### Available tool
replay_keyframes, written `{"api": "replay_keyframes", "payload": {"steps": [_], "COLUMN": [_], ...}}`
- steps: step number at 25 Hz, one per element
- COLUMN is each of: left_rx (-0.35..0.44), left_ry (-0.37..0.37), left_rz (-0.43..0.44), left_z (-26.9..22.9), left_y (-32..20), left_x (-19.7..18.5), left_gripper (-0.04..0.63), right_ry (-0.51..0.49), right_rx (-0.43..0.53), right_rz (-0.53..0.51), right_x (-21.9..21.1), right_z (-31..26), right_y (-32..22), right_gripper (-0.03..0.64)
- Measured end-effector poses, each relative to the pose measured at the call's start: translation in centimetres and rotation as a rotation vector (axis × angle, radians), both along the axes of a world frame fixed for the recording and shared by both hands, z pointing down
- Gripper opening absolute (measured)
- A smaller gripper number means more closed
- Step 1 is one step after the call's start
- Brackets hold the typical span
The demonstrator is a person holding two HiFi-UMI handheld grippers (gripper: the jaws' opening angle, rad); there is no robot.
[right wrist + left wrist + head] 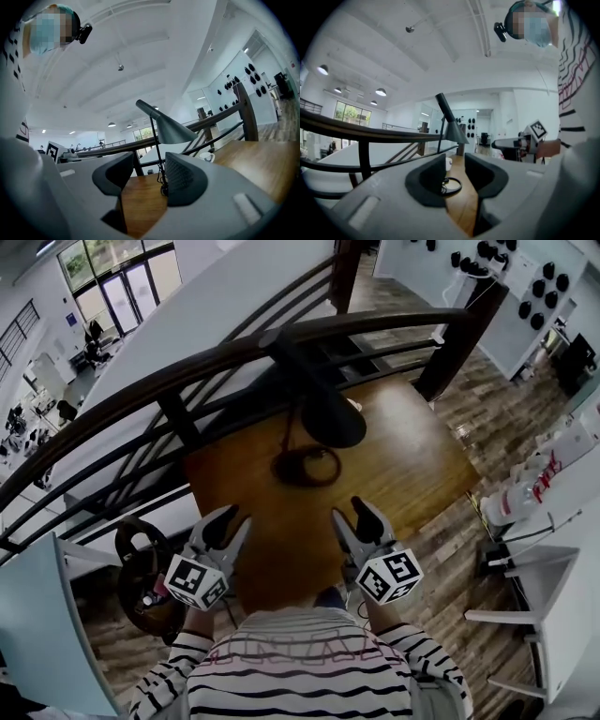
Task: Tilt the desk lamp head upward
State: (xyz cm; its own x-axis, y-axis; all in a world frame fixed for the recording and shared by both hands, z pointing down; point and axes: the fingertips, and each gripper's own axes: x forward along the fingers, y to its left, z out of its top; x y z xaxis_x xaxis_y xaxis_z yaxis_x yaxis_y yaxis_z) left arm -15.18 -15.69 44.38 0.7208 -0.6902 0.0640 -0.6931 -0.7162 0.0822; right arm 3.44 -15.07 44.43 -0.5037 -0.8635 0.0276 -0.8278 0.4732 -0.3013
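Observation:
The desk lamp stands on the wooden table (412, 456); its dark cone head (330, 414) points downward over its ring-shaped base (307, 466). Both grippers hover at the table's near edge, short of the lamp and apart from it. My left gripper (231, 523) is open and empty. My right gripper (352, 516) is open and empty as well. In the left gripper view the lamp head (454, 131) and base (453, 186) show beyond the open jaws of the left gripper (456, 171). The right gripper view frames the lamp head (171, 129) above the right gripper (149, 176).
A dark curved railing (187, 371) runs along the table's far and left sides, just behind the lamp. A small white cup (353, 406) sits on the table beside the lamp. White furniture (553, 521) stands to the right, and a dark round object (141, 573) lies at lower left.

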Motion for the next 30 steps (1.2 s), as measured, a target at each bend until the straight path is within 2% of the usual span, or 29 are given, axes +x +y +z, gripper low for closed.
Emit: {"api": "replay_keyframes", "payload": {"steps": [5,18,24,30], "left_rx": [0.011,0.106,0.175,0.165], "left_ry": [-0.019,-0.105,-0.175,-0.229], "left_rz": [-0.056,-0.079,-0.065,-0.043], "left_z": [0.1,-1.4,-1.7,-0.2], "left_y": [-3.7,-11.6,-15.1,-18.6], "left_x": [2.7,8.1,10.1,11.8], "left_gripper": [0.126,0.126,0.126,0.126], "right_ry": [0.01,-0.018,-0.039,-0.085], "right_rx": [-0.024,-0.024,-0.036,-0.049], "right_rz": [-0.044,-0.1,-0.126,-0.173], "right_x": [3.1,7.9,9.0,9.2], "right_z": [0.4,0.6,1.3,1.8], "right_y": [-4.0,-10.8,-12.7,-14.9], "right_gripper": [0.204,0.204,0.204,0.225]}}
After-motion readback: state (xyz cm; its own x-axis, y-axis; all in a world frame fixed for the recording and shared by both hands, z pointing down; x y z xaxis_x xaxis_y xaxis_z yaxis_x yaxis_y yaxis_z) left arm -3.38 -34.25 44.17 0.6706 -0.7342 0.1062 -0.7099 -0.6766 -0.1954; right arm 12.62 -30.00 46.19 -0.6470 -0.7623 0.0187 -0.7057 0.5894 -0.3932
